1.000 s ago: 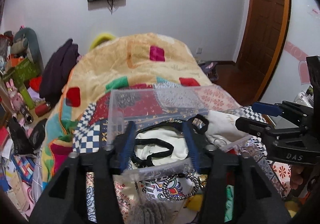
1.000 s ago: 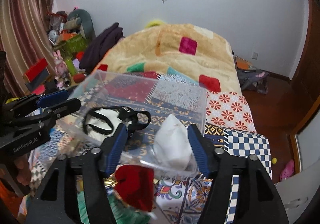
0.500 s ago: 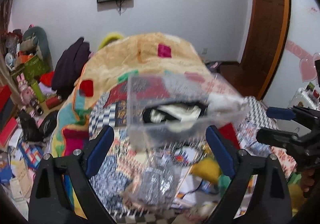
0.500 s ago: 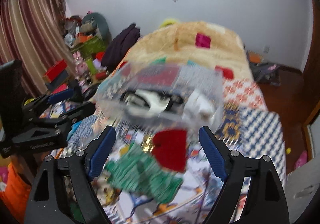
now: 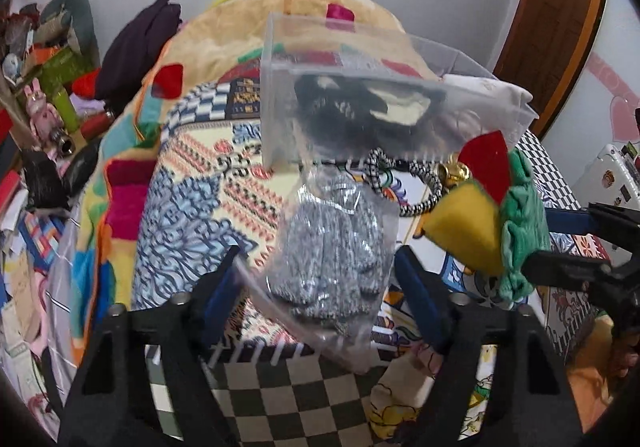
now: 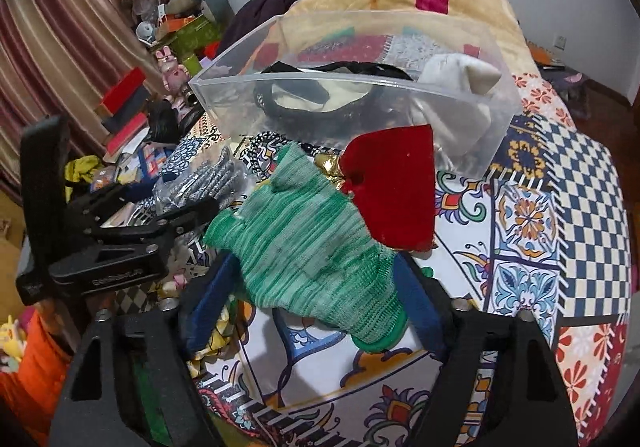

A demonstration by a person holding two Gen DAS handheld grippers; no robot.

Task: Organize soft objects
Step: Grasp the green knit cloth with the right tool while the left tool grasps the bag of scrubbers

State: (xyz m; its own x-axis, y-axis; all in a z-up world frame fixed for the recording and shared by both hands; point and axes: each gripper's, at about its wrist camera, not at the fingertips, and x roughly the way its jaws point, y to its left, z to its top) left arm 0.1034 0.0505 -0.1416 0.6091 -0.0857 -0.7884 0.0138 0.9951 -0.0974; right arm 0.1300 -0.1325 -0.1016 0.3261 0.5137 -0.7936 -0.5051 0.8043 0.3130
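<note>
While both grippers are hovering over the patterned bedspread [image 6: 532,215], the left gripper [image 5: 320,279] is keeping its fingers wide, framing a clear bag [image 5: 332,247] of grey knit that is lying between them; whether the pads are touching the bag cannot be told. Beyond the fingertips a clear bin [image 5: 280,87] is sitting, holding a black-and-white garment [image 5: 360,107] and a white cloth [image 5: 488,91]. To the right of the left fingers, a cord [image 5: 424,183], a bell [image 5: 454,173] and a yellow piece [image 5: 468,231] are lying together. The right gripper [image 6: 316,287] is spreading its fingers wide around a green knit [image 6: 304,247], which is lying between them. Just beyond the right fingertip, a red piece [image 6: 396,187] is overlapping the knit, and the bin [image 6: 224,95] is standing past it.
</note>
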